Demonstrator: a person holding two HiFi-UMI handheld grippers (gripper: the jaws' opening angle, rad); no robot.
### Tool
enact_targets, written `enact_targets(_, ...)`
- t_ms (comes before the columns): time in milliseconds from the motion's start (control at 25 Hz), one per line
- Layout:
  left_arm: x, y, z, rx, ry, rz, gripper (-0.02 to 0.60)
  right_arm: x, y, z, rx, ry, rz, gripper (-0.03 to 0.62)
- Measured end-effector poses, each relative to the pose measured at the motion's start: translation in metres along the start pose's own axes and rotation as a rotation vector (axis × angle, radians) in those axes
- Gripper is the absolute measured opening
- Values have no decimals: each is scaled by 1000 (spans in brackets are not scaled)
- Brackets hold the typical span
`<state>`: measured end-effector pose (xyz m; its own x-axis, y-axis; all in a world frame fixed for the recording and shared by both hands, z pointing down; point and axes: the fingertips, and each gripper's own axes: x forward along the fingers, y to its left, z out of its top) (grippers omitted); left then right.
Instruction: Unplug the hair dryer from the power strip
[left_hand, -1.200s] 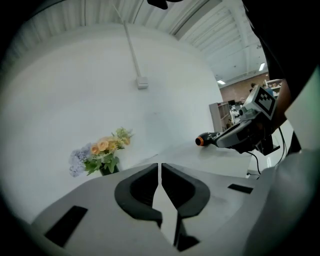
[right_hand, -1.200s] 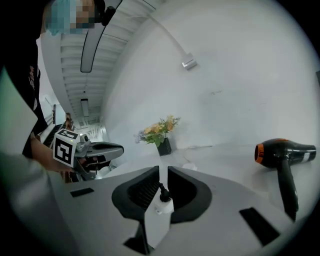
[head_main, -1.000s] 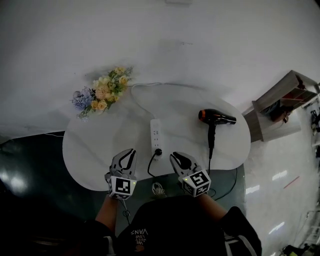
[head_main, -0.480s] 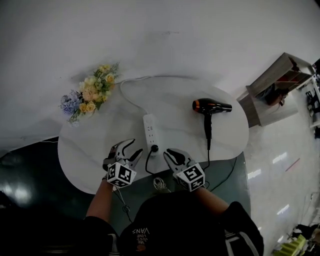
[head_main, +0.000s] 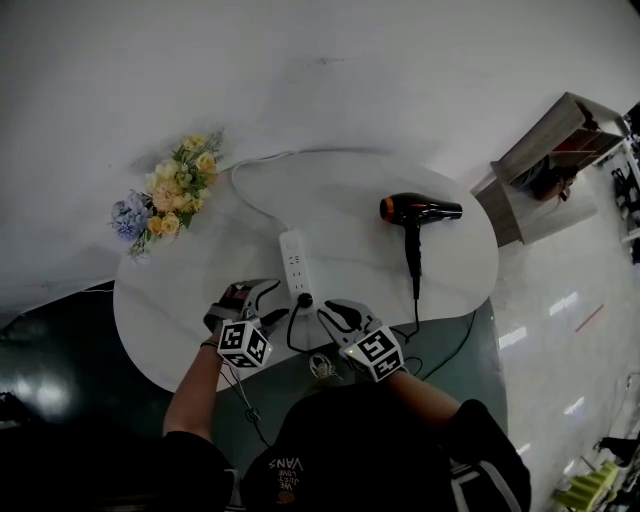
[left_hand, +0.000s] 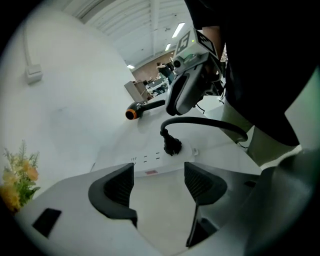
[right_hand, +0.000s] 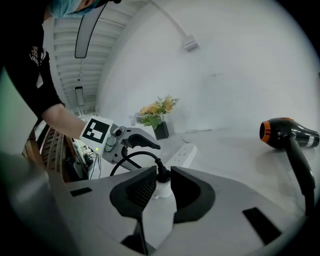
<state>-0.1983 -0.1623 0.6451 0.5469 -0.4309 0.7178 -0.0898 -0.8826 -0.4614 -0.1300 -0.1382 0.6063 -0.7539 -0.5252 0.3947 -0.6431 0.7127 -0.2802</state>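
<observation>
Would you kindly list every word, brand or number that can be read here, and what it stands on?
"VANS": upside down on the person's black shirt, head view.
Smaller lines of print beneath it: too blurred to read.
Red label on the power strip: too small to read.

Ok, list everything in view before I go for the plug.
table: one, white, centre
power strip: one, white, table's near middle
plug: one, black, in the strip's near end
hair dryer: one, black and orange, table's right
flowers: one bunch, yellow and blue, table's far left
shelf unit: one, brown, floor at right
left gripper: one, grey, left of strip; jaws have just been opening, wide, empty
right gripper: one, grey, near plug; jaws have just been opening, slightly apart, empty
</observation>
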Motion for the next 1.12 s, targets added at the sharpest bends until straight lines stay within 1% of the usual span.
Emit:
enact_targets(120,7,-3,0,78,9,-44,324,6,1,-4,-10,17,12,105)
enact_targets(280,12,-6,-1,159,9,-100,328,13,0,-3,-36,28,34,136)
enact_targets(440,18,-10,-1,242,13,-144,330,23,1,-2,-97,31,59,143)
enact_targets(520,21,-12,1,270,8,-159,331,29,3,-2,-133,36,76,143)
enact_targets(640,27,-16,4,295,2,-181,331,36,5,-3,-171,47,90,143)
enact_targets(840,32,-24,0,329,20,-231,331,44,7,-5,-208,55,96,143)
enact_targets(1120,34,-27,-3,288,39,-286,321,54,7,-9,-216,59,86,143)
